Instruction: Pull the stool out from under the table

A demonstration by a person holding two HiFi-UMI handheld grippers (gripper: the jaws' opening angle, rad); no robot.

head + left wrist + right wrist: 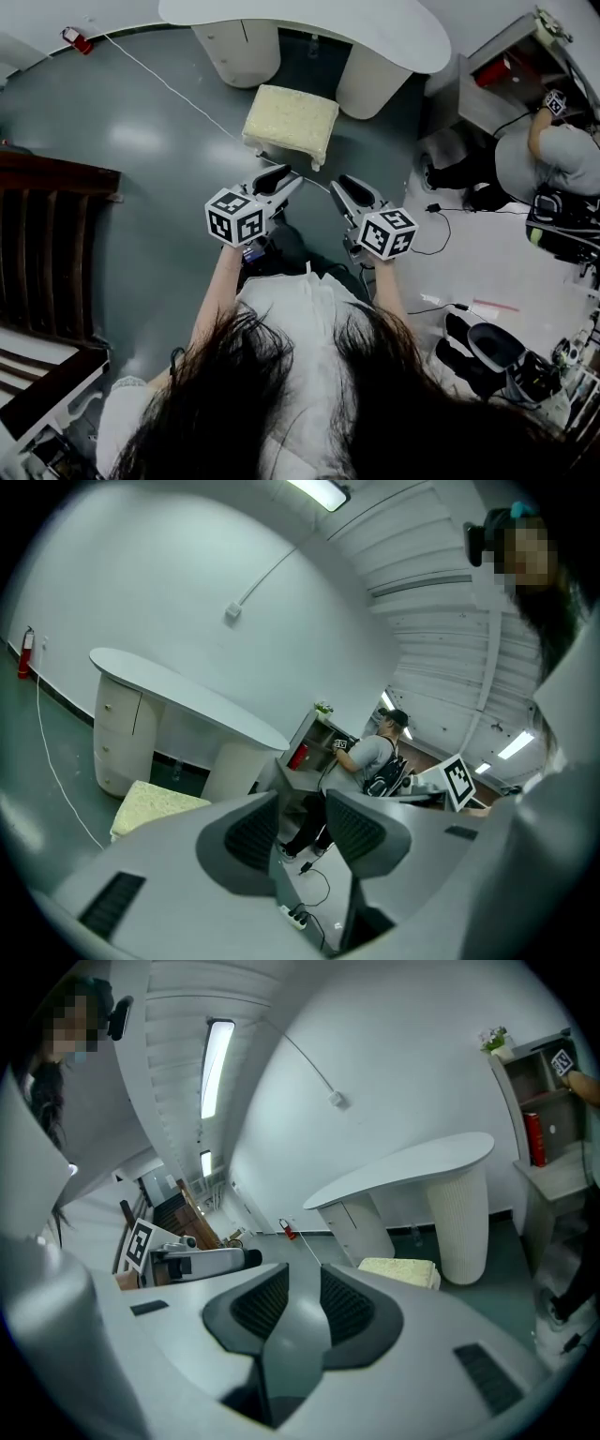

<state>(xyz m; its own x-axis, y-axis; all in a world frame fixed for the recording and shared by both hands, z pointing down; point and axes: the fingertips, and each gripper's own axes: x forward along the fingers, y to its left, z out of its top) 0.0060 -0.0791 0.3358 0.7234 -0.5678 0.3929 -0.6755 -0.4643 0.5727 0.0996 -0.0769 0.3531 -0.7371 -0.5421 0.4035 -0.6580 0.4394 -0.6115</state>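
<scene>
The stool (pixel 291 120) has a cream cushion and stands on the grey floor just in front of the white curved table (pixel 309 19), mostly clear of its top. It also shows as the stool (pixel 155 803) at lower left and the stool (pixel 401 1271) beside the table's ribbed leg (pixel 464 1222). I hold both grippers level in front of me, short of the stool and touching nothing. My left gripper (pixel 292 178) (pixel 300 808) has its jaws drawn close together and empty. My right gripper (pixel 336 183) (pixel 305 1283) shows a narrow gap with only floor behind it.
A person (pixel 544 155) crouches at a grey shelf unit (pixel 506 66) to the right. Cables and a power strip (pixel 441 211) lie on the floor there. Dark wooden furniture (pixel 47 244) fills the left. A white cord (pixel 159 80) runs toward a fire extinguisher (pixel 75 39).
</scene>
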